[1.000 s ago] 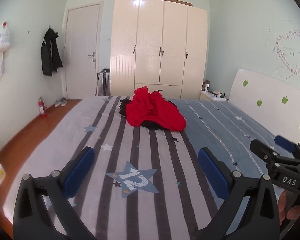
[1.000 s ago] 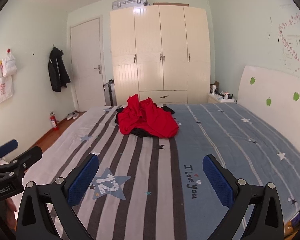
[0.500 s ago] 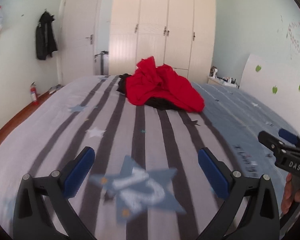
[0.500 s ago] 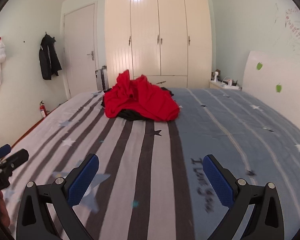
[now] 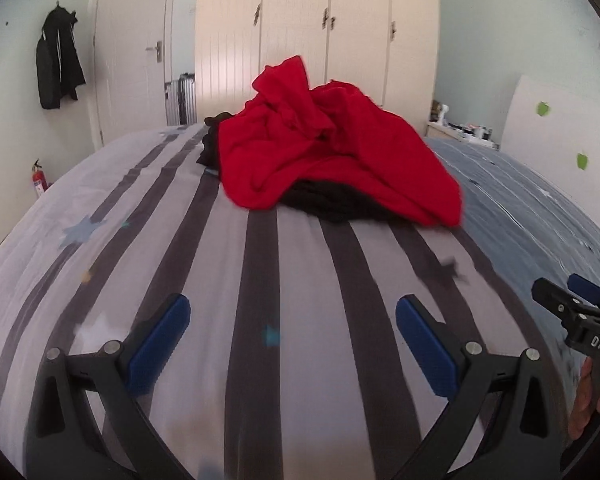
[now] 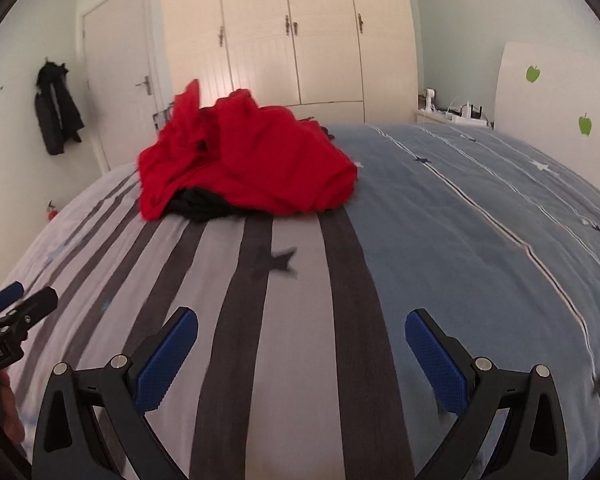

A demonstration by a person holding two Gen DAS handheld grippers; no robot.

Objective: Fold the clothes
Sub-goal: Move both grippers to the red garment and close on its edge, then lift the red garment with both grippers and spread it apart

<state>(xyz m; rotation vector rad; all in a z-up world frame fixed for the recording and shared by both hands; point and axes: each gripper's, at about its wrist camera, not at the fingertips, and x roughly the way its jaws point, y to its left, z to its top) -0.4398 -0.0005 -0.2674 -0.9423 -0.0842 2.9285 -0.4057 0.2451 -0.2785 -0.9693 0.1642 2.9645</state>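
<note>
Your left gripper (image 5: 292, 336), right gripper (image 6: 301, 344) — black frames, blue ribbed pads (image 6: 167, 364), silver screws (image 5: 473, 347); white "DAS" lettering on right's side.

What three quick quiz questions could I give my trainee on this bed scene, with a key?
1. True or false: the left gripper is shut on cloth.
2. What lies under the red garment: A black garment, B pillow, C towel?
3. Which side of the pile is the quilt plain blue in the right wrist view?

Key: 1 false, its jaws are apart and empty, as are the right gripper's. 2 A. 3 Right.
</note>
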